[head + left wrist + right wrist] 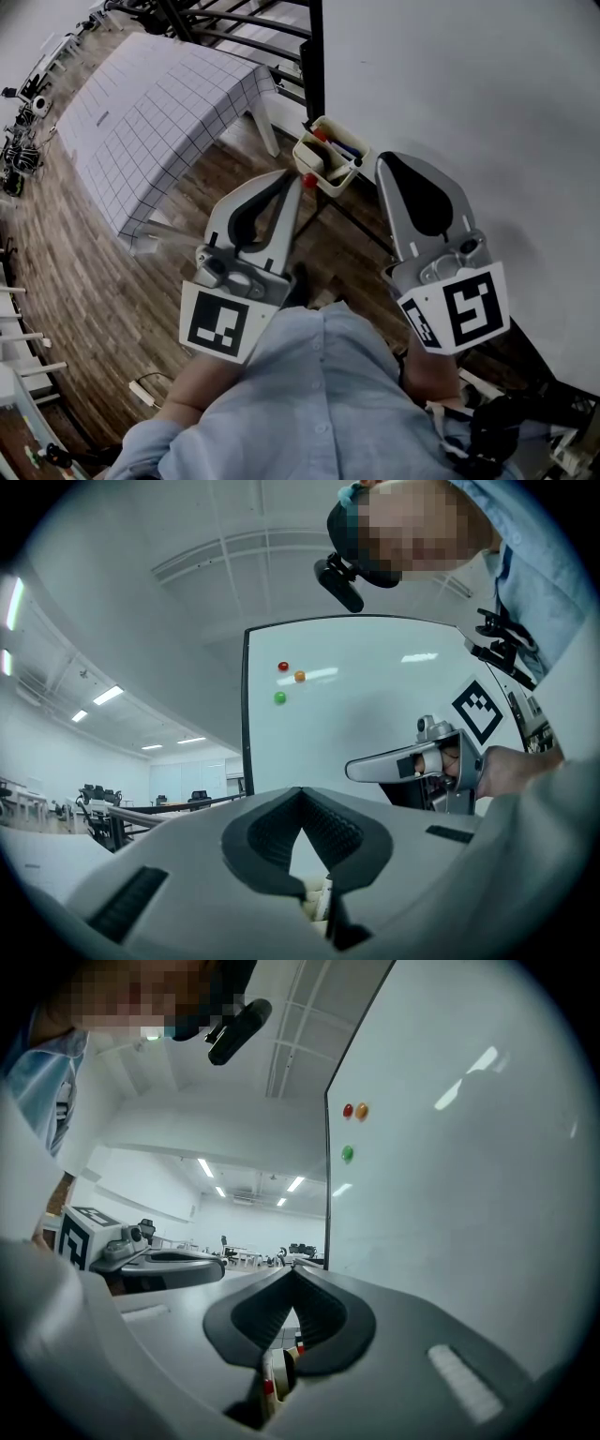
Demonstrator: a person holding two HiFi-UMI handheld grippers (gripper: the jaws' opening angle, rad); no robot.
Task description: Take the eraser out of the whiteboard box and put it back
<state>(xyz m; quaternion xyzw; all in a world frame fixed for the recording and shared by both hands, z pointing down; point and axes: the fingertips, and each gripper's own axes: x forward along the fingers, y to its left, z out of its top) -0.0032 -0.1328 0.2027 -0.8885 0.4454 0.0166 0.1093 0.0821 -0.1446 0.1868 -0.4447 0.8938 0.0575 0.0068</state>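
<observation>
Head view: the left gripper [294,184] and right gripper [383,163] are both pinching shut on nothing. The cream whiteboard box [330,184] is hanging at 1 o'clock from the left tips. Pushing in shut could be knocking pens [339,148] out.
Left gripper view: the box is peeking under closed jaws.
Right gripper view: a red pen cap [267,1387] is showing; I cannot pick out the eraser

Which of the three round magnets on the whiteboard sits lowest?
The green magnet: it sits alone below the red magnet and the orange magnet, which are side by side.
</observation>
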